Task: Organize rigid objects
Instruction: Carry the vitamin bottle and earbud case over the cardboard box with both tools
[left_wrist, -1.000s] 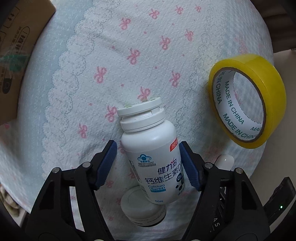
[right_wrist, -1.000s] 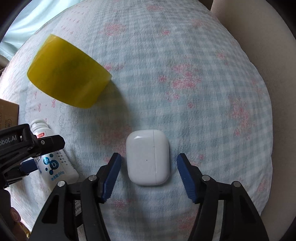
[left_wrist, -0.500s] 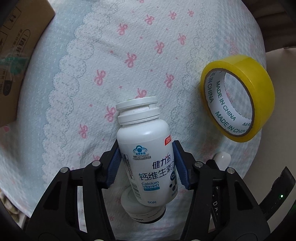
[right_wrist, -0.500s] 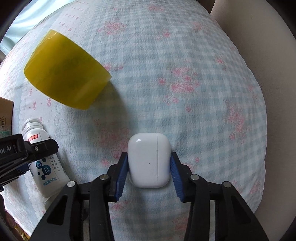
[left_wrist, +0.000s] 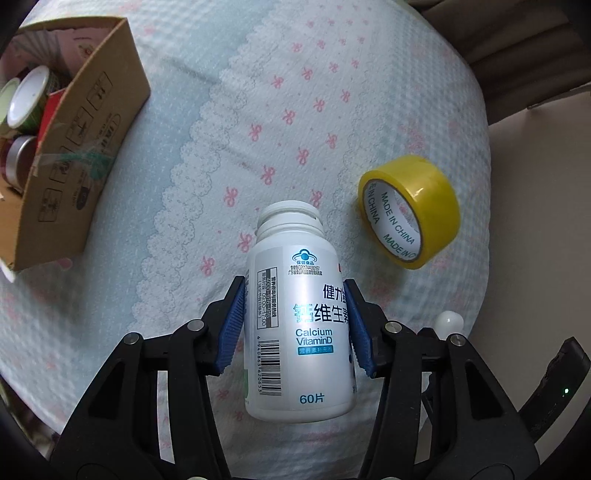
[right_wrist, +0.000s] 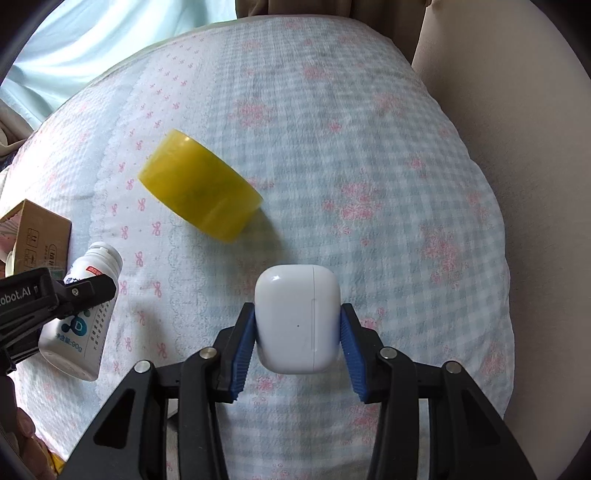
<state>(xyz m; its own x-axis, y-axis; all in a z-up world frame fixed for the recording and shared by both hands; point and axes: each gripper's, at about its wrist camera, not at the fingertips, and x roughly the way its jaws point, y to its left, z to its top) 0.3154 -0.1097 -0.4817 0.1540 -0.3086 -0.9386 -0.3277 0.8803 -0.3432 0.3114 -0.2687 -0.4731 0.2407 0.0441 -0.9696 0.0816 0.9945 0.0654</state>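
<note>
A: Left wrist view, status?

B: My left gripper (left_wrist: 295, 325) is clamped on the white calcium bottle (left_wrist: 299, 314); both blue pads press its label sides. The cap end points forward, away from the camera. I see the patterned cloth (left_wrist: 258, 110) beneath it. The yellow tape roll (left_wrist: 410, 212) stands on edge to the right, apart from the bottle. A cardboard box (left_wrist: 74, 147) sits at far left, with cans inside.

A: Right wrist view?

B: My right gripper (right_wrist: 297, 339) grips the white earbud case (right_wrist: 297, 317) between its pads, hinge side facing right. I read the tape roll (right_wrist: 201, 195) ahead and to the left, resting on the cloth (right_wrist: 369, 147). At the left edge, the left gripper (right_wrist: 55, 299) holds the bottle (right_wrist: 85, 314), near the box corner (right_wrist: 37, 232).
</note>
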